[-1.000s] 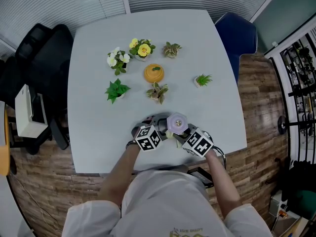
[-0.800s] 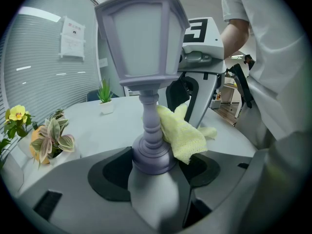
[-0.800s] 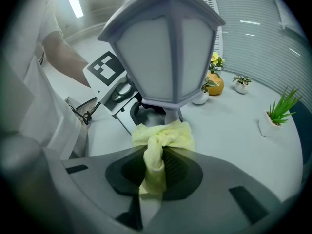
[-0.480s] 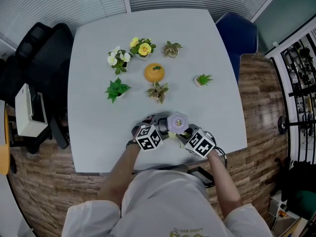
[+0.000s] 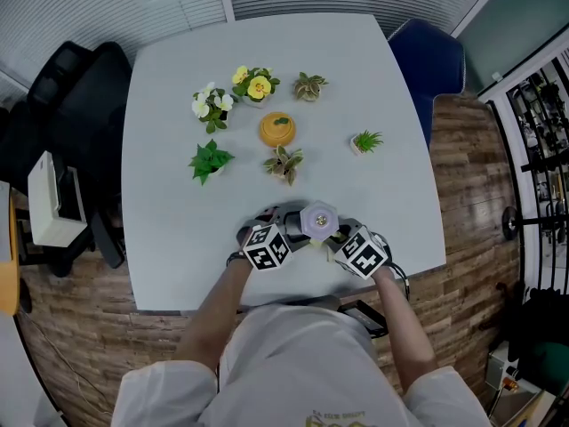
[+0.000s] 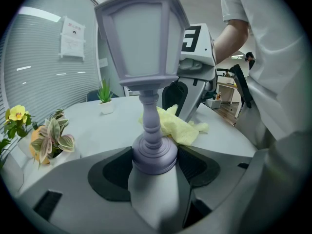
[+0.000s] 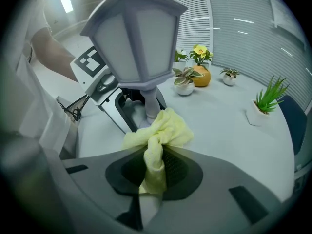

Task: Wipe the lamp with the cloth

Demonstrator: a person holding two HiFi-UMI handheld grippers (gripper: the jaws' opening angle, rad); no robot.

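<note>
The lamp (image 6: 146, 82) stands upright near the front edge of the table (image 5: 169, 105), long axis vertical. Its round base is clamped between the wide-set jaws of the left gripper (image 6: 155, 162). The right gripper (image 7: 153, 172) has its jaws pinched on the yellow cloth (image 7: 158, 135), whose bunched end lies low at the stem, apparently touching it, directly ahead of that gripper and below the shade. Against the earlier head view, lamp and left gripper are unchanged, and the right gripper has shifted only slightly.
</note>
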